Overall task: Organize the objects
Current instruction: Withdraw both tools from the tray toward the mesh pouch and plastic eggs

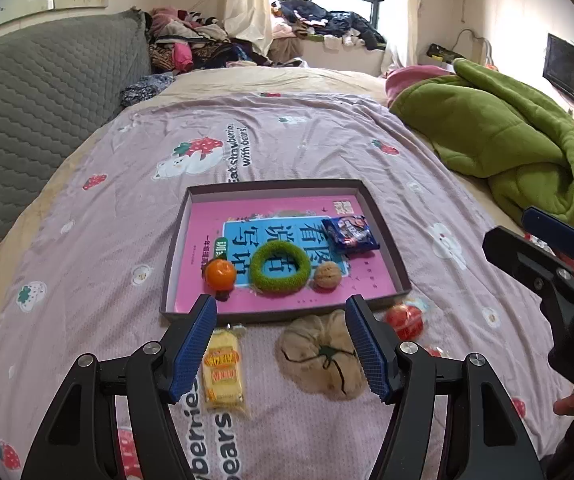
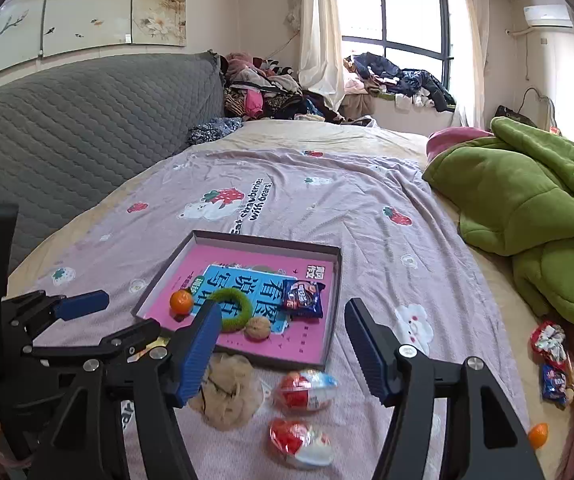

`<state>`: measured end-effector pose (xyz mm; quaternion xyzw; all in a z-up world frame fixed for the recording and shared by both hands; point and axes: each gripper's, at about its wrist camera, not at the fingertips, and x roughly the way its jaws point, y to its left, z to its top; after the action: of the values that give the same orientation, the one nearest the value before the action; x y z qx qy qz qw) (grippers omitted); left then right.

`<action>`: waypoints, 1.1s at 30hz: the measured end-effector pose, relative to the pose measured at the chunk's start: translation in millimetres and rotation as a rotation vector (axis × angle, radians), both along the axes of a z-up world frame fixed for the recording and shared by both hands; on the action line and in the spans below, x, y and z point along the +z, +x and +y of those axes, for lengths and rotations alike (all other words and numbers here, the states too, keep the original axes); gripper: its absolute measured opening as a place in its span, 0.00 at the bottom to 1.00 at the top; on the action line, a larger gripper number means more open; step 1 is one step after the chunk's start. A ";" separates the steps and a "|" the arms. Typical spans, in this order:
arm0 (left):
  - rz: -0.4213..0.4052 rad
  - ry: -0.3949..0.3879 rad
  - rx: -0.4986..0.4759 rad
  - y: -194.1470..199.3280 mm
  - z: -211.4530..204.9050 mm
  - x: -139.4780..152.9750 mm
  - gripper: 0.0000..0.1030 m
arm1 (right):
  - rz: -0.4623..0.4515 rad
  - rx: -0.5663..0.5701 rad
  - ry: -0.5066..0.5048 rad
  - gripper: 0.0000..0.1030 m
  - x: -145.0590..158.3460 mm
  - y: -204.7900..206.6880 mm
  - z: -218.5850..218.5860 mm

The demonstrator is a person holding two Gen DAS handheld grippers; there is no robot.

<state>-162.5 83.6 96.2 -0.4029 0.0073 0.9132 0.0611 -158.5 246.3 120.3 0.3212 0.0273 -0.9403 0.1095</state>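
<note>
1. The left tool (image 1: 281,314) is spread wide with nothing between its blue pads, hovering over the near part of the bed, just short of the tray's front wall.
2. Under and between its fingers lie a yellow snack packet (image 1: 223,372) by the left finger and a beige pumpkin-shaped plush (image 1: 319,356) by the right finger, both on the pink bedspread (image 1: 87,260).
3. The right tool (image 2: 281,316) is likewise wide apart and holds nothing; it hangs above the bedspread near the tray's front right corner.
4. Below it lie two red-and-white wrapped eggs: one (image 2: 305,390) just outside the tray, the other (image 2: 299,442) nearer the camera. The plush sits just left of them.
5. The shallow tray (image 1: 391,248) rests on the bedspread, lined with a pink and blue book cover (image 1: 207,220).
6. In the tray: an orange mandarin (image 1: 220,274) at the left, a green fuzzy ring (image 1: 281,266) in the middle, a walnut (image 1: 327,276) just right of the ring, and a blue snack pack (image 1: 350,233) behind the walnut.
7. Farther out, a green blanket (image 1: 499,136) is heaped on the bed's right side, with loose snack wrappers (image 2: 551,360) and another mandarin (image 2: 538,435) near the right edge.
</note>
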 end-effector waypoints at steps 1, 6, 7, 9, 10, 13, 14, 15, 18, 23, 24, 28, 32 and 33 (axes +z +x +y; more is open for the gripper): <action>0.006 0.001 -0.001 4.2 -0.3 0.9 0.66 | 0.002 0.001 0.001 0.62 -0.3 6.3 1.1; 0.019 -0.004 -0.010 20.8 0.8 2.0 0.66 | 0.007 -0.004 -0.011 0.63 -2.6 26.1 7.7; 0.020 -0.004 -0.010 23.7 1.1 1.8 0.66 | 0.005 -0.004 -0.013 0.63 -4.3 28.7 8.7; 0.021 -0.004 -0.015 29.5 2.5 0.0 0.66 | 0.001 -0.007 -0.017 0.63 -8.0 33.2 10.6; 0.022 -0.007 -0.014 31.5 3.2 -0.9 0.66 | 0.003 -0.005 -0.021 0.63 -9.5 35.7 11.2; 0.026 -0.011 -0.014 38.3 5.0 -4.7 0.66 | 0.000 -0.016 -0.029 0.63 -11.5 39.3 11.4; 0.023 -0.010 -0.016 39.7 5.6 -6.2 0.66 | 0.010 -0.011 -0.037 0.63 -10.3 41.5 11.6; 0.019 -0.010 -0.019 41.0 6.6 -8.1 0.66 | 0.013 -0.008 -0.043 0.63 -9.8 43.7 12.2; 0.013 -0.009 -0.021 43.3 7.5 -11.2 0.66 | 0.013 0.002 -0.045 0.63 -9.0 47.7 11.8; 0.013 -0.001 -0.021 47.3 8.8 -14.1 0.67 | 0.010 0.004 -0.043 0.64 -11.2 52.6 6.8; 0.016 -0.001 -0.020 48.3 8.9 -14.6 0.66 | 0.012 0.006 -0.043 0.64 -11.7 54.3 6.4; 0.022 -0.003 -0.014 50.4 7.7 -17.2 0.66 | 0.004 0.012 -0.042 0.64 -16.5 59.9 5.4; 0.017 0.007 -0.011 50.2 6.9 -21.2 0.66 | 0.002 0.017 -0.027 0.64 -23.4 67.0 4.2; 0.014 0.012 -0.014 50.3 6.6 -22.5 0.66 | 0.002 0.017 -0.025 0.64 -25.2 68.2 4.3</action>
<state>-112.2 90.2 73.6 -0.3961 0.0051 0.9155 0.0697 -90.3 250.6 95.1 0.3187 0.0184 -0.9399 0.1213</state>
